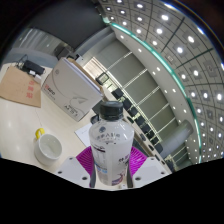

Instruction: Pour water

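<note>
The hand-held gripper (110, 168) holds a clear plastic water bottle with a dark cap and a printed label (109, 143), both magenta pads (86, 160) pressing its sides. The view is tilted. Left of the bottle, a small white round cup (48, 149) stands on the pale surface (20, 125), near a brown cardboard box (20, 88).

Brown cardboard box (22, 88) and white carton (78, 90) stand on the table (15, 135). Ceiling lights (165, 35) run overhead, dark chairs (140, 125) behind.
</note>
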A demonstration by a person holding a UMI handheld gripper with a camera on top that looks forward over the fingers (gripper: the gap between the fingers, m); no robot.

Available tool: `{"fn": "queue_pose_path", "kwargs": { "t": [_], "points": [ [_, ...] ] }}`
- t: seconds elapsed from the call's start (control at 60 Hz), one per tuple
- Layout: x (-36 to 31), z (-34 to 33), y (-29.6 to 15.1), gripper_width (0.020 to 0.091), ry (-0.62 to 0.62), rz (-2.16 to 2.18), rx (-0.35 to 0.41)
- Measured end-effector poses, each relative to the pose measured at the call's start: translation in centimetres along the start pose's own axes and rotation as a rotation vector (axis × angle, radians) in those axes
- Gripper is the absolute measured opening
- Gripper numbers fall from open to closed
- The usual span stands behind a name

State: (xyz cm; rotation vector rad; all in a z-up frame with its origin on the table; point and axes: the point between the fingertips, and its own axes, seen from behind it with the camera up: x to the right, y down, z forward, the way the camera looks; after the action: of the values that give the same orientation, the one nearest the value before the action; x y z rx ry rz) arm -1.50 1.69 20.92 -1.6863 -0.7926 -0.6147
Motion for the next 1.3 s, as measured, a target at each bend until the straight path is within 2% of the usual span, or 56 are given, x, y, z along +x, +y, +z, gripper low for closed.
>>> {"fn": "queue_pose_path", "kwargs": {
  "t": [0.1, 0.283, 0.5, 0.617, 0.7, 0.8, 0.817, 0.85, 0.9, 0.917, 0.967, 1.033, 1.167, 1.3],
  "points": [
    [0.8, -0.3, 0.9, 0.0421, -0.049, 0.284, 0.025],
    [-2.2, 1.1, 5.7, 0.0422, -0.168, 0.639, -0.009],
    [-6.3, 3.0, 10.2, 0.0426, -0.228, 0.755, -0.036],
    [-8.1, 3.7, 12.7, 0.0435, -0.241, 0.796, -0.086],
    [-8.1, 3.4, 12.8, 0.0477, -0.225, 0.828, -0.054],
    [-8.2, 3.1, 13.0, 0.0555, -0.23, 0.83, -0.058],
    [-8.3, 3.1, 13.0, 0.0571, -0.235, 0.829, -0.065],
    [-8.4, 2.8, 13.1, 0.0647, -0.243, 0.832, -0.085],
    [-8.7, 2.1, 13.1, 0.0833, -0.264, 0.84, -0.114],
    [-8.7, 1.9, 13.0, 0.0874, -0.269, 0.844, -0.122],
    [-8.5, 1.2, 13.2, 0.0835, -0.269, 0.848, -0.16],
    [-7.9, -0.5, 13.2, 0.0868, -0.247, 0.842, -0.217],
    [-6.8, -5.7, 12.7, 0.0857, -0.213, 0.86, -0.374],
    [-6.0, -12.3, 10.2, 0.086, -0.172, 0.879, -0.474]
  ]
}}
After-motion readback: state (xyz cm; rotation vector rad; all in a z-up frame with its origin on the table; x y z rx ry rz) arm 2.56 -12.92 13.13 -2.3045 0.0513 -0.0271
